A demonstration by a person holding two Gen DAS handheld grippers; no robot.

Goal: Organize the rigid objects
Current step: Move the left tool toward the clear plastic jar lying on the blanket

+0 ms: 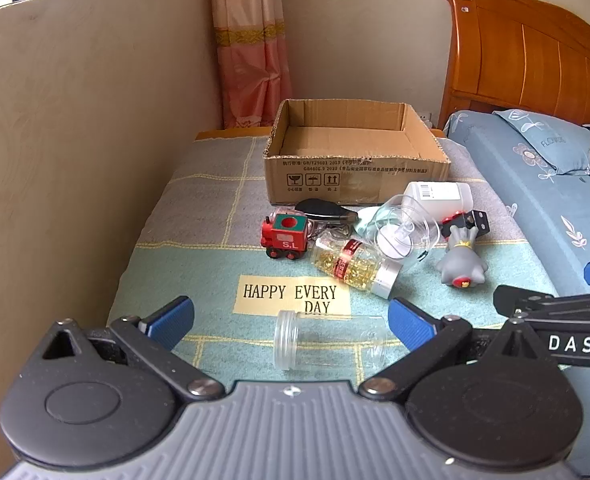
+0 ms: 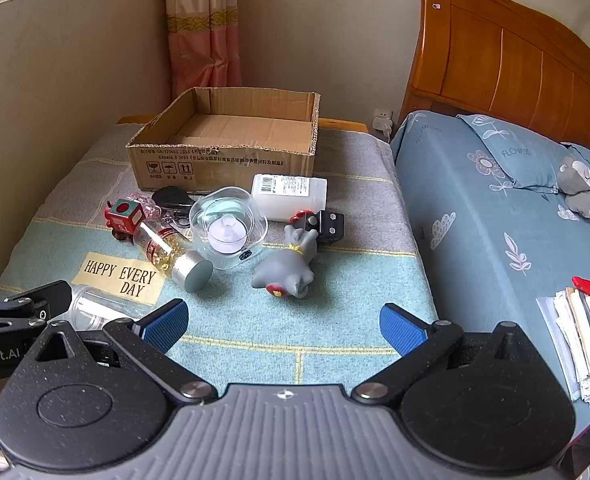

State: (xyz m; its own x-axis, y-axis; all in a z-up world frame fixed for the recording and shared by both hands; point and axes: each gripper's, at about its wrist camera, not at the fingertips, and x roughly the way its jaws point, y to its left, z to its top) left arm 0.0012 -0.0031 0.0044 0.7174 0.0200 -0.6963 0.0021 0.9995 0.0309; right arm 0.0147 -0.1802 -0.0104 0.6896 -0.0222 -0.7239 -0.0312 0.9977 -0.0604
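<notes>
Cardboard box (image 1: 357,152): open-topped, at the far end of the blanket-covered tabletop (image 1: 199,216), apparently nothing in it; organizing judged not yet begun. Loose items, all outside and just in front of the box: red toy train (image 1: 286,237), capsule bottle (image 1: 355,263), clear glass cup (image 2: 227,227), white bottle (image 2: 291,197), grey figurine (image 2: 285,268), black block (image 2: 327,225). Clear empty jar (image 1: 327,340): nearest, lying on its side, long axis left-right in the left wrist view, threaded mouth pointing left. Left tool (image 1: 291,322): fingers wide apart, empty, above the jar. Right tool (image 2: 283,326): fingers wide apart, empty.
</notes>
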